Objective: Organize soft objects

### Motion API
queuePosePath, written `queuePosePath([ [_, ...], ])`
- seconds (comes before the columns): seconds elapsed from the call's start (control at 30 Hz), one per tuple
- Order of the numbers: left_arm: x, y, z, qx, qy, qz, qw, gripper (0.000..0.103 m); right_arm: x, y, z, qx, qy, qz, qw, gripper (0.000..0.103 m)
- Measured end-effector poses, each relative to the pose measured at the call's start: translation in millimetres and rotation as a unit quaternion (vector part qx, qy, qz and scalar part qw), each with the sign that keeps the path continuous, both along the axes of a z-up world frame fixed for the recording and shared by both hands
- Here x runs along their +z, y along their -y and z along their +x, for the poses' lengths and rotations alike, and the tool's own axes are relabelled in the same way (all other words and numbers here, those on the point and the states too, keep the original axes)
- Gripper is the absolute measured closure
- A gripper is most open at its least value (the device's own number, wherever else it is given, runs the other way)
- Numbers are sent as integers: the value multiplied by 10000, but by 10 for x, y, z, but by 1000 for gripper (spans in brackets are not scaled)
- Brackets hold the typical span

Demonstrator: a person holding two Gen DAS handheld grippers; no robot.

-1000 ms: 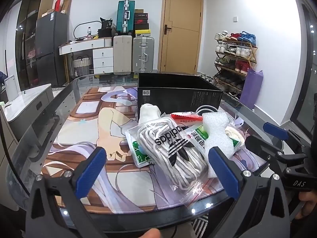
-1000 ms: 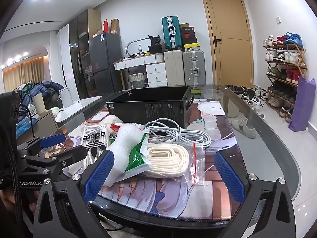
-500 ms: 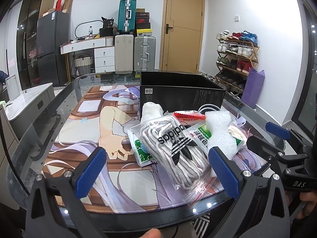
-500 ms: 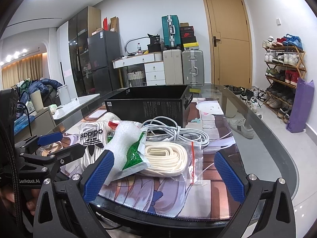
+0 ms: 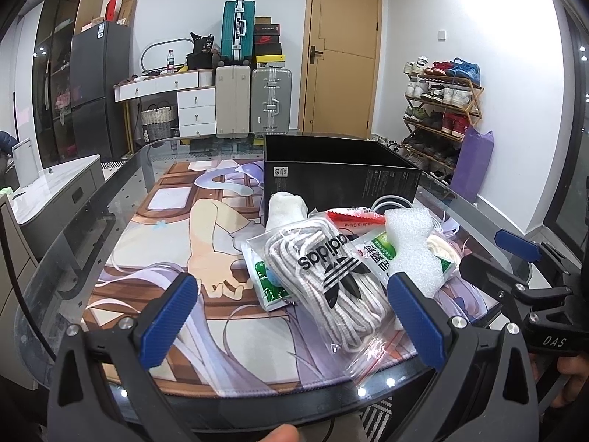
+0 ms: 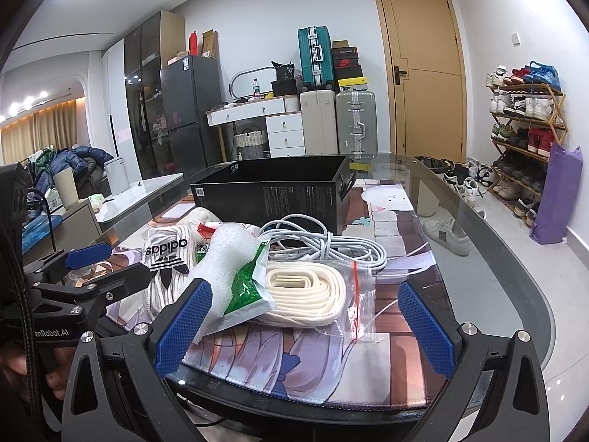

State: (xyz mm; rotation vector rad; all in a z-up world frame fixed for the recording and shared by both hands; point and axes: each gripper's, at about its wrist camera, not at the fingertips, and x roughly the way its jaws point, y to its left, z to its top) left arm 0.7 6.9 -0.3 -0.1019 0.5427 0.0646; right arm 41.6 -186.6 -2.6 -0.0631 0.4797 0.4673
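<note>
Fingers: both grippers, left gripper (image 5: pixel 294 316) and right gripper (image 6: pixel 303 326), spread wide, holding nothing.
Laces bag (image 5: pixel 327 283): clear, striped white cords, lying flat.

A teal suitcase (image 5: pixel 237 29) tops the pale cases by the wooden door (image 5: pixel 344 59); shoe rack (image 6: pixel 524 125) right; grey fridge (image 6: pixel 189 110) left.

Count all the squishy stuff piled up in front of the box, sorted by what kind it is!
Bags of laces: 2, the adidas bag and the cream bag.
Green-printed packets: 2.
Red-printed packets: 1.
Foam pieces: 1.
White cloth rolls: 1.
White cable coils: 1.
Total: 8.
</note>
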Motion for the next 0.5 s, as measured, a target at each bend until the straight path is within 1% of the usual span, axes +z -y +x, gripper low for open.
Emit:
queuePosePath([
  [0.5,26,-32,-22,46,35,-6,10000,0,-23,-26,15,50,-1,-44,10000,0],
])
